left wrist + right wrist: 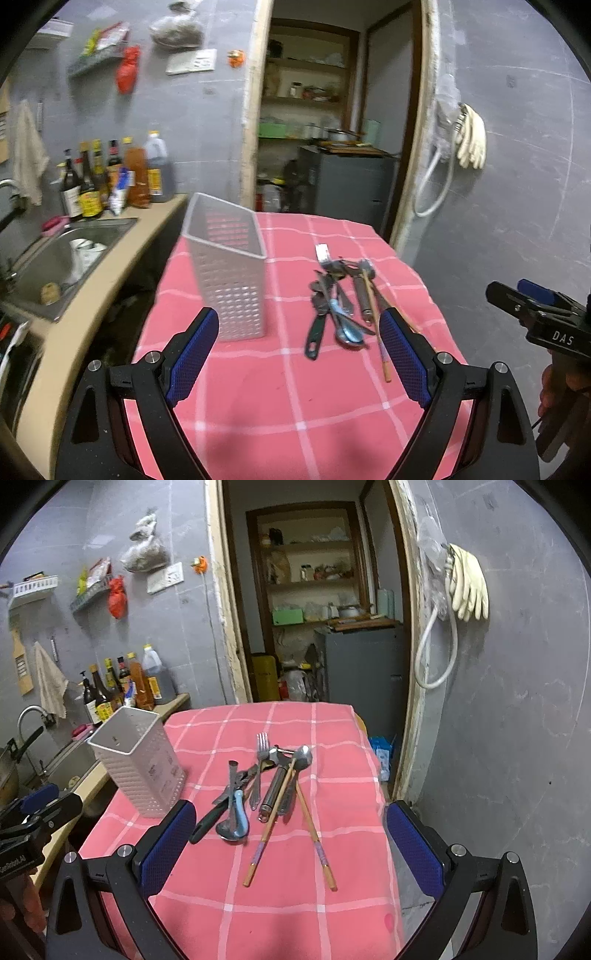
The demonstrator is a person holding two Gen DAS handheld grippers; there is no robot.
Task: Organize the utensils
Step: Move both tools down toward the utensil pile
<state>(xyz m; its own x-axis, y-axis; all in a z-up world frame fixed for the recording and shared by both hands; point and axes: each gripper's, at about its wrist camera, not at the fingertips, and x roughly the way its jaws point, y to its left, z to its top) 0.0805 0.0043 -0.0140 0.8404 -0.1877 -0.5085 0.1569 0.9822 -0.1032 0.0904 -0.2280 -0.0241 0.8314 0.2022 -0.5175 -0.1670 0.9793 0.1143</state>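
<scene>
A white perforated utensil holder (229,273) (138,762) stands upright on the left part of a pink checked tablecloth (280,398) (288,904). To its right lies a pile of utensils (340,299) (262,786): a fork (260,760), spoons, a blue-handled spoon (240,812), a black-handled tool (208,819), a peeler and two chopsticks (317,849). My left gripper (299,354) hovers open above the table's near side, short of the holder and pile. My right gripper (291,845) hangs open over the near end of the chopsticks. Both hold nothing.
A counter with a steel sink (70,258) and sauce bottles (114,177) runs along the left. Behind the table an open doorway (314,602) shows shelves and a grey cabinet. Rubber gloves (467,587) and a hose hang on the right wall. The table drops off at right.
</scene>
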